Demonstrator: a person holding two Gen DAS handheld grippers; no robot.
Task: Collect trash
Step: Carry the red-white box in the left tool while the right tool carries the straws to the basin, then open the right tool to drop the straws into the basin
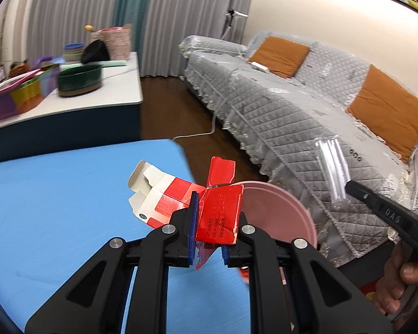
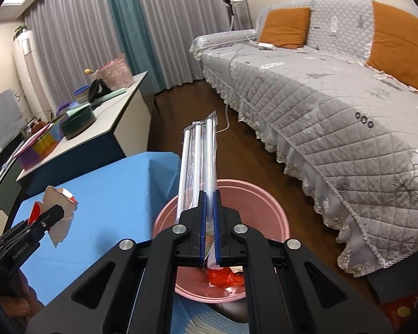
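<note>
Left gripper [image 1: 207,228] clamped torn red carton [image 1: 217,217]; right gripper [image 2: 209,228] pinched straw packet [image 2: 199,161]. Centre both over pink bin [image 2: 264,194] (rim close) before releasing.

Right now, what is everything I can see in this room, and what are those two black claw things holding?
Flattened carton: one, red and white, clamped in the left gripper.
Packet of straws: one, clear wrap, three white straws, clamped in the right gripper.
Bin: one, pink, on the floor beside the blue table, red scraps inside.
Blue table: one, under the carton.
Sofa: one, grey quilted cover.
Cushions: two, orange, on the sofa.
White counter: one, far left, holding a dark green pan and coloured containers.
Curtains: grey and teal, back wall.
Left gripper: black, blue pads.
Right gripper: black, blue pads.
</note>
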